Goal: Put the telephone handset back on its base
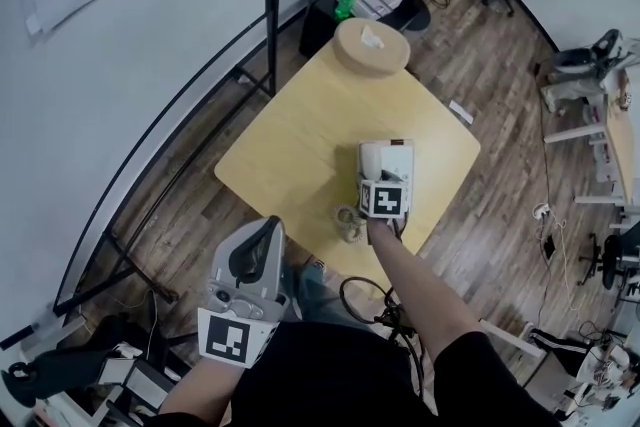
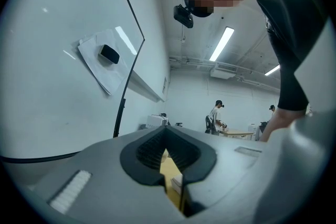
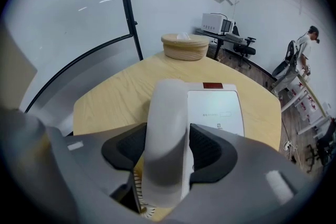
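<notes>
handset lined up over the base, right claw pinching it

we're looking at the right gripper point(image 3: 166, 148) and its jaws are squeezing the white telephone handset point(image 3: 167, 107) from both sides, about halfway along its length. the handset is lying lengthwise along the left side of the telephone base point(image 3: 216, 108), which is sitting on the wooden table point(image 1: 290, 145) near the edge closest to us. we can't tell whether it's actually down in the cradle or sitting just above it.

the left gripper point(image 1: 252, 260) is hanging off the table down by our body, claw pressed together with nothing in it, so it's not helping at all.

what we're worrying about:
- if the handset is riding a bit skewed when the jaws are letting go, it's probably ending up propped on the cradle lip and rolling off onto the table.
- the coiled cord point(image 1: 350, 223) is bunching right under the gripper at the near end of the base, so it could be snagging a jaw or tugging the handset sideways.
- nothing is bracing the base, so pressing down off-centre could be sliding it toward the table edge.
</notes>
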`<state>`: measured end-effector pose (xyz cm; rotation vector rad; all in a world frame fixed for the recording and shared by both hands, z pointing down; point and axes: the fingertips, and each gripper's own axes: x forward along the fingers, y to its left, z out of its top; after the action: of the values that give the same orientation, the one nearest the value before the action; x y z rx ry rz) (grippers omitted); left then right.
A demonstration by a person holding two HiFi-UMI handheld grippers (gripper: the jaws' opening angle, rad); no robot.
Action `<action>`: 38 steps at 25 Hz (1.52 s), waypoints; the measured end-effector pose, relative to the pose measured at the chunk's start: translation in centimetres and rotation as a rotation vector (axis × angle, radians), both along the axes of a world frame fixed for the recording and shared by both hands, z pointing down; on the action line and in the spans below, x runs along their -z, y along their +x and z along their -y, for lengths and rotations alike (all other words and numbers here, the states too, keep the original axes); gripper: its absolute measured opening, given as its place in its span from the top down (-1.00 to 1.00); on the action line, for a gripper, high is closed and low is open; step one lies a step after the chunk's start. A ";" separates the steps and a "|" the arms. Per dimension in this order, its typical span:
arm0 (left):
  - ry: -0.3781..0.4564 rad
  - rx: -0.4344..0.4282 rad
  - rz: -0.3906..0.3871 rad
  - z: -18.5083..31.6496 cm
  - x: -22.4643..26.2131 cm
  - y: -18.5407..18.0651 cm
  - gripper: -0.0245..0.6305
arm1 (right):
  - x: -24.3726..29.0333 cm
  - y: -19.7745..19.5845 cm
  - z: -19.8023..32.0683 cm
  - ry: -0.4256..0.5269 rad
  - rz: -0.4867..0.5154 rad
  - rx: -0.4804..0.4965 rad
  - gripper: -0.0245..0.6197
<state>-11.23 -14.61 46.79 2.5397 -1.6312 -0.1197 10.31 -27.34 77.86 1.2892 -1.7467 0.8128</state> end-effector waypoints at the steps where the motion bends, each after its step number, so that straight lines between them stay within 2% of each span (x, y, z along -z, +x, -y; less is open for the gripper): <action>1: 0.002 -0.002 0.001 0.0 0.2 -0.1 0.93 | 0.4 0.0 0.0 0.005 0.005 0.000 0.18; 5: 0.020 -0.006 -0.001 0.2 1.3 -0.3 0.93 | 3.5 0.2 0.4 0.068 0.042 -0.004 0.17; 8: 0.080 0.000 -0.021 0.8 3.2 -0.3 0.93 | 7.8 0.8 0.7 0.146 0.087 -0.006 0.17; 13: 0.126 -0.021 -0.025 1.6 6.2 0.8 0.93 | 18.4 1.2 0.0 0.354 0.157 0.075 0.18; 17: 0.162 -0.054 -0.018 2.0 8.5 2.2 0.93 | 25.9 1.1 -2.4 0.513 0.183 0.155 0.29; 22: 0.221 -0.094 -0.015 2.0 11.6 4.0 0.93 | 32.7 0.9 -5.8 0.685 0.233 0.232 0.52; 25: 0.232 -0.119 -0.002 1.6 12.7 5.1 0.93 | 35.1 0.9 -7.9 0.781 0.236 0.248 0.67; 29: 0.253 -0.153 0.011 1.1 13.5 6.1 0.93 | 37.3 0.8 -10.0 0.883 0.251 0.206 0.81; 38: 0.259 -0.192 0.028 0.3 14.0 7.4 0.93 | 39.7 0.6 -12.1 0.967 0.302 0.127 0.89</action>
<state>-3.85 -14.95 32.74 2.8869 -1.4539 -0.2963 10.87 -15.29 38.12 1.6657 -2.5854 0.0309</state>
